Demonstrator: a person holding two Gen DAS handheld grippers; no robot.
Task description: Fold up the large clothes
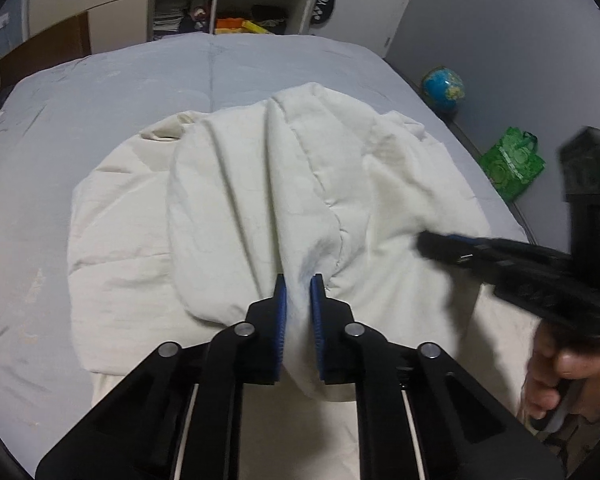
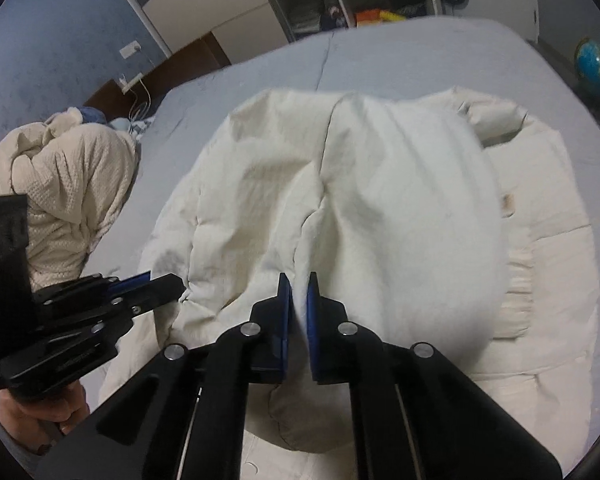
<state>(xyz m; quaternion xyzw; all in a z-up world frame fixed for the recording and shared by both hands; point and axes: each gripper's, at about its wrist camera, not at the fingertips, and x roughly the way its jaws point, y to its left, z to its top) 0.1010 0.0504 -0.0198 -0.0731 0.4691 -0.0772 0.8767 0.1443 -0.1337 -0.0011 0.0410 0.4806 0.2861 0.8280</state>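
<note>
A large cream padded garment [image 1: 236, 184] lies spread and partly folded on the grey bed [image 1: 100, 92]. My left gripper [image 1: 299, 286] is shut on a pinched ridge of the garment's near edge, with cloth between the blue pads [image 1: 281, 300]. In the right wrist view the same cream garment [image 2: 400, 184] bulges up, and my right gripper [image 2: 298, 284] is shut on another fold of its near edge. Each gripper shows in the other's view: the right gripper [image 1: 432, 244] at the right, the left gripper [image 2: 176, 284] at the left, both held by a person's hands.
A cream knitted garment [image 2: 64, 184] is heaped on the bed's left side. Shelves [image 1: 236, 4] stand past the bed's far end. A globe [image 1: 443, 86] and a green bag [image 1: 512, 162] sit on the floor to the right by the grey wall.
</note>
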